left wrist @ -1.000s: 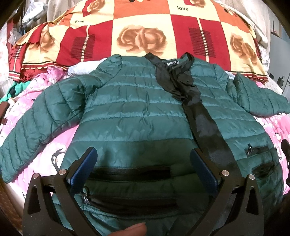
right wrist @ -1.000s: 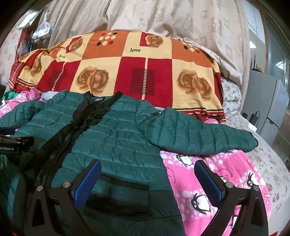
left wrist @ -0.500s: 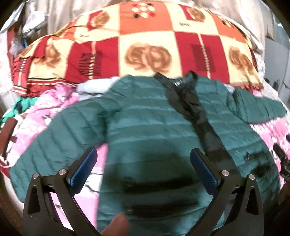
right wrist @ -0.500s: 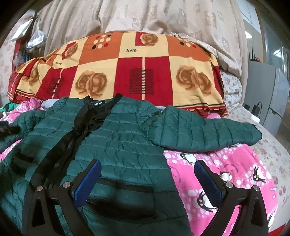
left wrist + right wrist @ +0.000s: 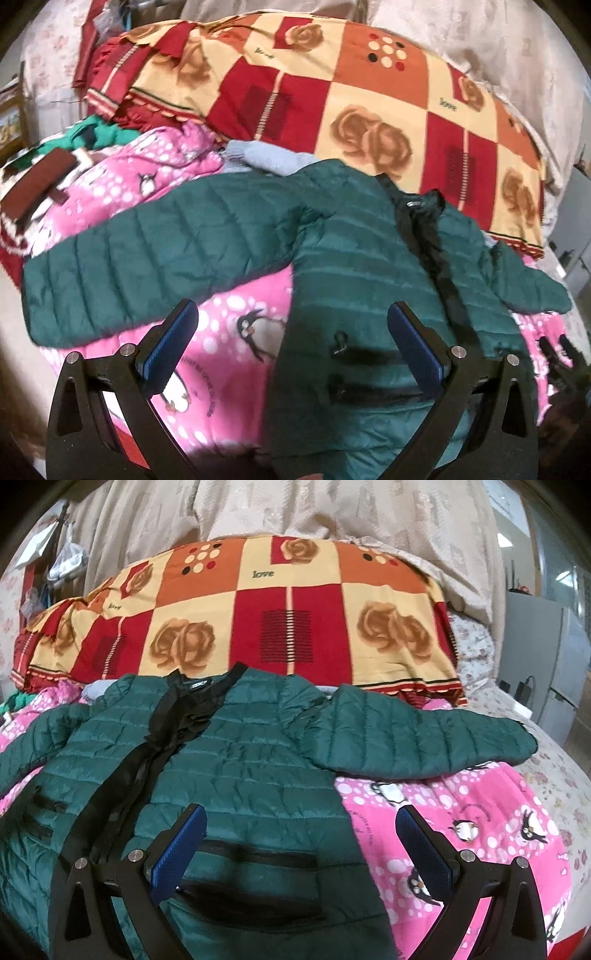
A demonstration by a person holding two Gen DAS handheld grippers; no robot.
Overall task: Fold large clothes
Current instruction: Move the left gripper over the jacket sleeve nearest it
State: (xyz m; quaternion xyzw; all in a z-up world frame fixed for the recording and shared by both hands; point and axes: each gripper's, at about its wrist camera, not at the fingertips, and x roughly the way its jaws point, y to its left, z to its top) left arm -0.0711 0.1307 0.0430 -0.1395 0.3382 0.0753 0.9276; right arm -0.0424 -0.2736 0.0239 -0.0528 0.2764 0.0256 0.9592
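From your left wrist view, your left gripper (image 5: 291,343) stands wide apart, holding nothing, above the green puffer jacket's (image 5: 354,266) left side and the pink penguin blanket (image 5: 236,325). One sleeve (image 5: 122,258) stretches flat toward the blanket's left edge. A rose-patterned quilt (image 5: 332,92) lies heaped beyond the collar.

From your right wrist view, your right gripper (image 5: 299,838) is also wide, gripping nothing, over the jacket's (image 5: 236,768) hem near a black pocket zip (image 5: 258,856). The other sleeve (image 5: 413,734) reaches toward the blanket's (image 5: 461,812) right edge.
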